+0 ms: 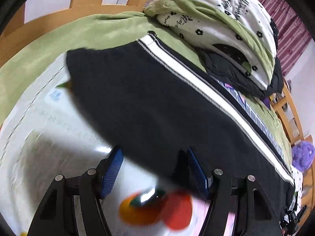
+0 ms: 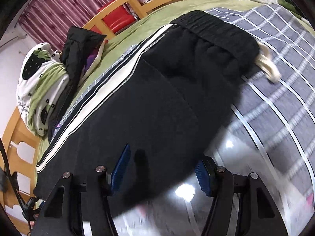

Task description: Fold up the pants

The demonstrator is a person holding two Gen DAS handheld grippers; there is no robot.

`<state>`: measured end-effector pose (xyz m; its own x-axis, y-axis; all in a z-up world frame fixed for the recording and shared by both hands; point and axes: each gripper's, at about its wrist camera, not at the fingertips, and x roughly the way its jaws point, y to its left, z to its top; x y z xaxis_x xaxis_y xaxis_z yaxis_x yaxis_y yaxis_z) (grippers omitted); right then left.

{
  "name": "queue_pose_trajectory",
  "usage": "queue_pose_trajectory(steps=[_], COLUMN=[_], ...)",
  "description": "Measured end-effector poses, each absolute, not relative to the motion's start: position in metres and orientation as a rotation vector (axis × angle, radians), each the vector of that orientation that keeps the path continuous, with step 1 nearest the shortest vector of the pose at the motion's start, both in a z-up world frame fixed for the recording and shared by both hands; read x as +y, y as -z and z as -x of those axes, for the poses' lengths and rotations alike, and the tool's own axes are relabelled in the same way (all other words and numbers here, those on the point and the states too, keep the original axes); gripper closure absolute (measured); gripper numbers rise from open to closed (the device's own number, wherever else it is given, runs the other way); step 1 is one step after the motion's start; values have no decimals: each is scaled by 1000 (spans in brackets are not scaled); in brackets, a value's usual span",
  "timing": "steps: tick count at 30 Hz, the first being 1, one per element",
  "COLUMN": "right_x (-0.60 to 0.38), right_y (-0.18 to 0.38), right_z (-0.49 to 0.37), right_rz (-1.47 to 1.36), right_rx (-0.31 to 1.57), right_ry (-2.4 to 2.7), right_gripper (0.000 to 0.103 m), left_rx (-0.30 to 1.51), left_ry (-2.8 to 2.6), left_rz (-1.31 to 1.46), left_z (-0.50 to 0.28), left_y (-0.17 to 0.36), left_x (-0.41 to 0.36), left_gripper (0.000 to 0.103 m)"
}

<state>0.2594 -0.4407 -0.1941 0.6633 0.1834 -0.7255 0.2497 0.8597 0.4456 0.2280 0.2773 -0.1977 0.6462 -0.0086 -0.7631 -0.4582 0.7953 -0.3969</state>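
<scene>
Hovering slantwise over black pants (image 1: 157,102), left tongs (image 1: 155,169) and right tongs (image 2: 163,169) apart, empty.

1. This is a bedroom in a home: the things lie on a bed (image 2: 177,2) with a green sheet.
2. A wooden bed frame (image 1: 49,22) of light slats runs along the bed's far edge, and a white wall shows through the gaps.
3. A rolled quilt (image 1: 226,17), white with black flowers and a green lining, is heaped near one end of the bed.
4. A grey checked blanket (image 2: 275,45) is spread across the bed.
5. Dark red curtains (image 2: 65,4) hang behind the frame.
6. A purple plush toy (image 1: 302,156) sits at the bed's far corner.
</scene>
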Motion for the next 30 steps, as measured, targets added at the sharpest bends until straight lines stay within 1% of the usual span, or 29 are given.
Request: queue_pose_trajectory(steps=[2, 3, 4, 5, 6, 7, 8, 9, 12, 15, 19, 23, 27, 29, 30], right_x=[-439, -439, -440, -440, -441, -441, -442, -442, -447, -451, -457, -484, -508, -520, -524], right_y=[196, 197, 197, 198, 198, 199, 199, 198, 183, 153, 127, 122, 139, 157, 166], right_z=[-275, -284, -291, -298, -304, -307, -311, -313, -304, -282, -245, -191, -131, -111, -107], right_rz=[-538, -538, -545, -553, -556, -557, -558, -561, -582, -603, -501, -508, -476, -495, -506], right_rx=[850, 849, 843, 840, 838, 838, 841, 846, 836, 806, 846, 880, 926, 945, 956], right_ry=[51, 59, 66, 75, 87, 95, 104, 112, 100, 53, 70, 59, 66, 71, 73], right_gripper=[40, 40, 41, 47, 56, 61, 73, 79, 84, 84, 84, 84, 84, 82, 77], left_rx=[833, 834, 839, 845, 851, 863, 873, 872, 846, 834, 853, 912, 982, 1017, 1034], left_ry=[-292, -295, -305, -316, -325, -331, -328, -327, -323, -260, -227, -188, -169, -196, -224], left_rz=[614, 614, 614, 620, 626, 636, 643, 637, 567, 496, 429, 418, 384, 344, 317], left_z=[-244, -248, -257, -264, -267, -271, -275, -275, -262, -237, -189, -135, -97, -93, -92], left_y=[199, 199, 199, 198, 199, 199, 196, 193, 162, 131, 112, 120, 145, 160, 169], left_x=[280, 281, 282, 283, 284, 286, 288, 287, 276, 263, 243, 226, 208, 200, 197], left_gripper=[40, 45, 52, 57, 73, 81, 85, 90, 91, 91, 91, 91, 90, 88, 83])
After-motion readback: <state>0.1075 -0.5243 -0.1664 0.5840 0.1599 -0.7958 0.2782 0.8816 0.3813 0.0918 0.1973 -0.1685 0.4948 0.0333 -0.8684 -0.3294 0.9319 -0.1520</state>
